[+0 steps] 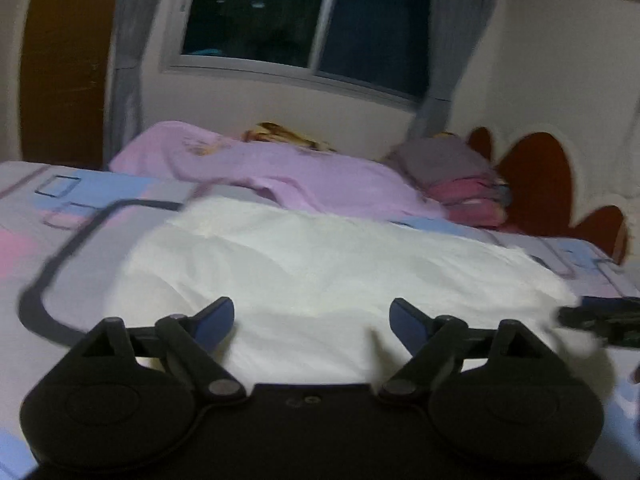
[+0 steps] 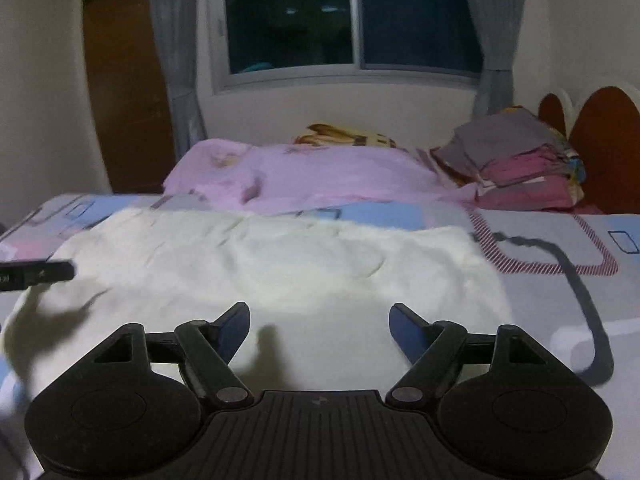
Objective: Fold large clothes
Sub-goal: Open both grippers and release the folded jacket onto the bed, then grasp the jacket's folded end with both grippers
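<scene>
Left wrist view: left gripper (image 1: 312, 316) jaws spread wide, nothing between the blue pads (image 1: 218, 318). It hung over the near edge of a white garment (image 1: 320, 264) spread flat on the bed. No bins or baskets visible; nothing contained. Bedsheet (image 1: 48, 200) patterned grey, blue and pink with a dark curved line. Behind the white piece lay a lilac blanket (image 1: 280, 168), then a stack of folded clothes (image 1: 460, 180), grey on top, pink below, next to a red-brown headboard (image 1: 540, 184). The other gripper's tip poked in at right edge. Frame was motion-blurred.

Right wrist view: right gripper (image 2: 320, 328) jaws also released, empty, above the same white garment (image 2: 280, 264), which covered the sheet (image 2: 540, 300) from the left edge to past centre. Lilac blanket (image 2: 300, 172) beyond it, a printed cushion (image 2: 344, 136) behind that. Folded stack (image 2: 516, 156) at right. Dark window (image 2: 352, 16) with grey curtains (image 2: 176, 60), wooden door (image 2: 124, 80) left.
</scene>
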Motion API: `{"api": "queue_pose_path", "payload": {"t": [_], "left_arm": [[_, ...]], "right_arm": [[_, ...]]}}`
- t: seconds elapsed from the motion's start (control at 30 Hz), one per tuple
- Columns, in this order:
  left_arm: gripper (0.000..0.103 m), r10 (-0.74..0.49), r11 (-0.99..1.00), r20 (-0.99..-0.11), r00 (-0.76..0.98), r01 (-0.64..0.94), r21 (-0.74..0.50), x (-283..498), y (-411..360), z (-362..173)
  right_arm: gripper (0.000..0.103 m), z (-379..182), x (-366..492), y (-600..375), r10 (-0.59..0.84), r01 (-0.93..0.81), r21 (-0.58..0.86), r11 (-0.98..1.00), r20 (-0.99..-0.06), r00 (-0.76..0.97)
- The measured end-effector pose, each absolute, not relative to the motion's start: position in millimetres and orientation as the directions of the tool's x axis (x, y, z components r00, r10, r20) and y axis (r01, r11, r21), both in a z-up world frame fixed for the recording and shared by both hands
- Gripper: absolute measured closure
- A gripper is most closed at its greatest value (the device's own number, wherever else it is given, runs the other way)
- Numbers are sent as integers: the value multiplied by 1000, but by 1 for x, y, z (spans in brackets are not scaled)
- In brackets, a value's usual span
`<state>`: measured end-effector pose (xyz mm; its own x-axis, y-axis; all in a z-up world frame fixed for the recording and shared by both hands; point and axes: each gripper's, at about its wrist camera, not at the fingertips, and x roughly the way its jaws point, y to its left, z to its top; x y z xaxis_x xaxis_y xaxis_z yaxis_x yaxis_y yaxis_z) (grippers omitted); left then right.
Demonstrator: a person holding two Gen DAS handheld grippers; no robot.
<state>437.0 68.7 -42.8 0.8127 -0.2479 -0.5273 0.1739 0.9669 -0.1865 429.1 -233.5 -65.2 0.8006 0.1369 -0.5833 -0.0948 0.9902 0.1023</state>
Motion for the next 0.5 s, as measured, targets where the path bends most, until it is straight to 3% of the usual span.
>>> {"api": "queue_pose_path", "payload": {"t": [0.07,0.27,0.4,0.5], "left_arm": [[20,-220,973,-514,829,152,-171,409,62,-45],[25,-148,935,-580,801,-78,-346,346,107,-72],[32,-219,816,-594,774,-189,-547,339,146,-96],[32,-294,628,-526,798,-254,-735,346,168,-116]], "right_arm": [[26,-65,409,-232,126,-76,109,991,-583,803],[26,-67,350,-265,66,61,189,980,-598,799],[26,-70,333,-294,-37,206,208,956,-613,789],[26,-77,330,-327,-2,319,391,863,-630,777]]}}
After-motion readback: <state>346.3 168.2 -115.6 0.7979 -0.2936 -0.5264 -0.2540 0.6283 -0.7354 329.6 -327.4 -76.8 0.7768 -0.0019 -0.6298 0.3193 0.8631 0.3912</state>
